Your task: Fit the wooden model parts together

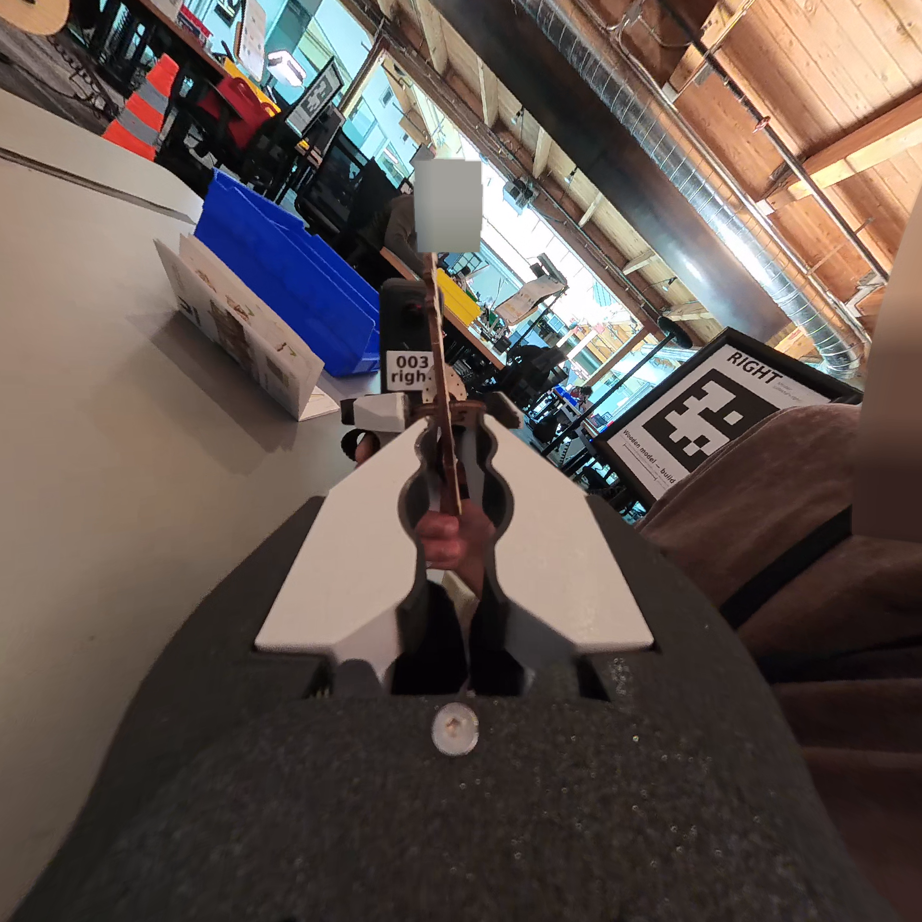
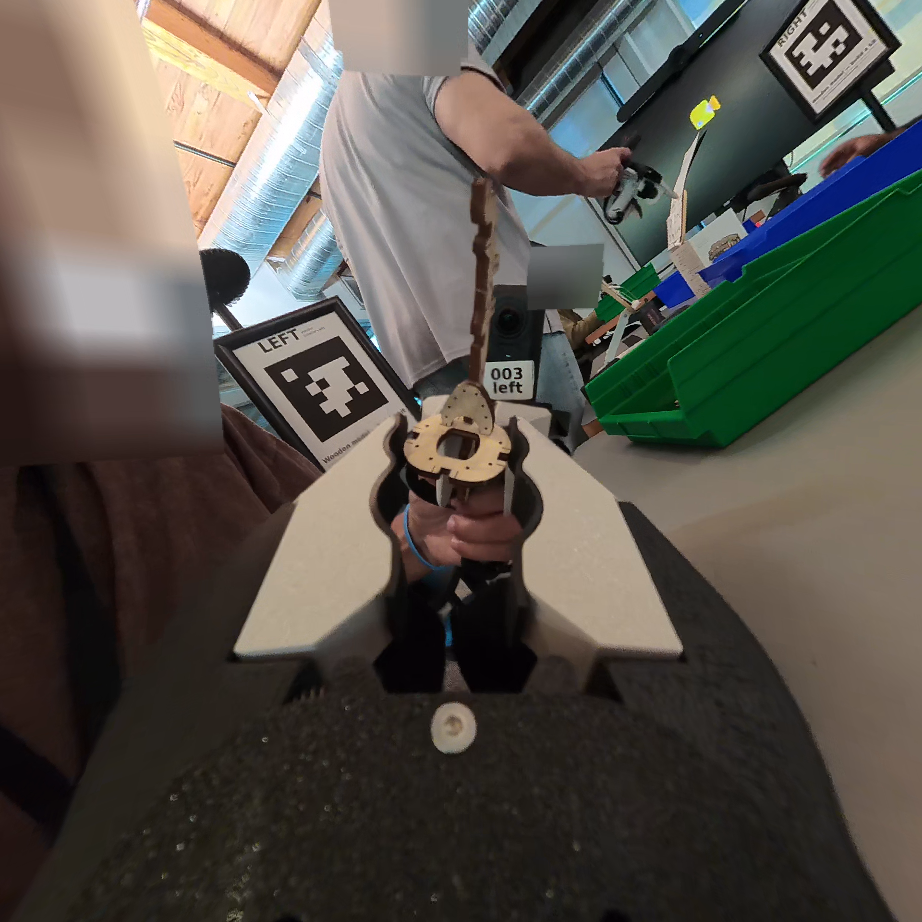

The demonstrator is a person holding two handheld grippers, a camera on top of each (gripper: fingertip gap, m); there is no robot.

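My left gripper (image 1: 446,434) is shut on a long notched wooden strip (image 1: 433,324), seen edge-on and standing up past the fingertips. My right gripper (image 2: 459,434) is shut on a round wooden ring part (image 2: 424,446) with a square hole in its middle. The two grippers face each other, tips nearly touching. In the right wrist view the strip (image 2: 481,279) rises from a rounded plate (image 2: 466,406) that sits at the ring's far edge. In the left wrist view the ring (image 1: 469,406) shows just beyond my fingertips, with the right gripper's finger (image 1: 379,411) beside it. Whether the parts are seated together is hidden.
A grey table (image 1: 100,399) carries a blue bin (image 1: 299,279) and a folded instruction booklet (image 1: 234,324). A green bin (image 2: 748,359) and another blue bin (image 2: 823,199) stand to the right. Framed marker boards (image 1: 698,414) (image 2: 319,384) stand nearby. A person in a grey shirt (image 2: 399,199) stands behind. Less than 4 cm separates the two grippers' tips.
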